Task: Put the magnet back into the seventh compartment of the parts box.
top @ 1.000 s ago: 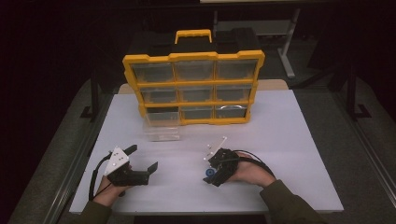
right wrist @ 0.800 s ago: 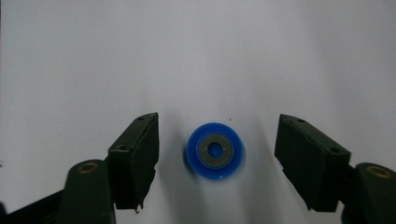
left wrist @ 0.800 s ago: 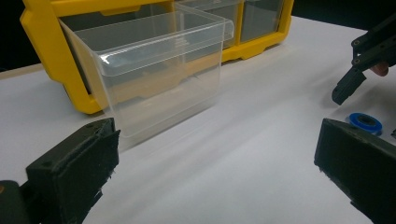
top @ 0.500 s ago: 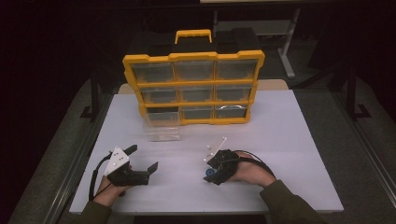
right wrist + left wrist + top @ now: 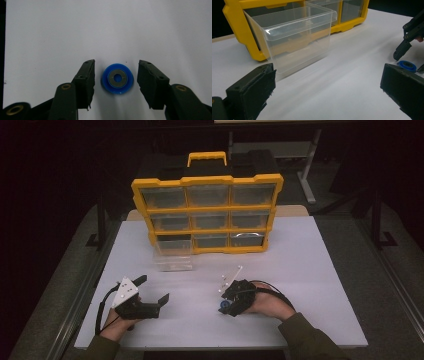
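Clear plastic marks the far left: an empty drawer [image 5: 172, 260] stands on the white tabletop [image 5: 310, 270] just before the yellow organizer [image 5: 207, 215], and the left gripper [image 5: 152, 292], jaws wide and holding nothing, rests near it. To the right, the right gripper [image 5: 116, 81] points straight down over a blue wheel [image 5: 117, 81] lying flat between its jaws, which have just been closing but remain clear of its rim.

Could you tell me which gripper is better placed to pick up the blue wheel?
Right gripper: its closing jaws already straddle the blue wheel; left gripper sits apart, open.
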Demonstrator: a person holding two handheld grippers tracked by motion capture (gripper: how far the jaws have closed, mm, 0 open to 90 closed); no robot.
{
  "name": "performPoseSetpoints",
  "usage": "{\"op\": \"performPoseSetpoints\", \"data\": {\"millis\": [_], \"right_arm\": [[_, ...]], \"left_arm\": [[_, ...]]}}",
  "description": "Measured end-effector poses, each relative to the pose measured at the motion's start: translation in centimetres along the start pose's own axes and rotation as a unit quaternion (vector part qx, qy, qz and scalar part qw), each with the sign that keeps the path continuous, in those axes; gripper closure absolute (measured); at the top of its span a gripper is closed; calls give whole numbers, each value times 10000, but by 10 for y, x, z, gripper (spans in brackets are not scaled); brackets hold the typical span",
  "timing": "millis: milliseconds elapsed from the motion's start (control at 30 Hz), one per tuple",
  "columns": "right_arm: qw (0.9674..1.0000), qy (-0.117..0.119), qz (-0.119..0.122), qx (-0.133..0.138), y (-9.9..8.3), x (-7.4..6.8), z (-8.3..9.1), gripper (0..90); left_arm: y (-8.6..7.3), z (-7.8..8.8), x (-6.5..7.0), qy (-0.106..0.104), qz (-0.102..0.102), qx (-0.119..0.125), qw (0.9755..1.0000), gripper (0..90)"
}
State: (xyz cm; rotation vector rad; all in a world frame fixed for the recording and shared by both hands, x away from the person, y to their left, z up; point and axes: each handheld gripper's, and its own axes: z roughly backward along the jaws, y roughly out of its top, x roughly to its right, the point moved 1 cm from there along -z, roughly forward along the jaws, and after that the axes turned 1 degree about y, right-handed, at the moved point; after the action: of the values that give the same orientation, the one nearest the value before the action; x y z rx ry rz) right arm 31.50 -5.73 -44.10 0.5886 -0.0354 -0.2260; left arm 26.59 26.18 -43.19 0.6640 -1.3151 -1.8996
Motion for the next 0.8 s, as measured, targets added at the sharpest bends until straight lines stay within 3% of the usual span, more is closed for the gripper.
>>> {"op": "performPoseSetpoints", "data": {"millis": [367,800], "right_arm": [[9998,-29,171,-85,0,-2,-2,526],[9998,-3,178,-92,-1,-2,-1,587]], "left_arm": [[0,0,0,2,-4,-2,10000,0],[0,0,0,-6,2,12,10000,0]]}}
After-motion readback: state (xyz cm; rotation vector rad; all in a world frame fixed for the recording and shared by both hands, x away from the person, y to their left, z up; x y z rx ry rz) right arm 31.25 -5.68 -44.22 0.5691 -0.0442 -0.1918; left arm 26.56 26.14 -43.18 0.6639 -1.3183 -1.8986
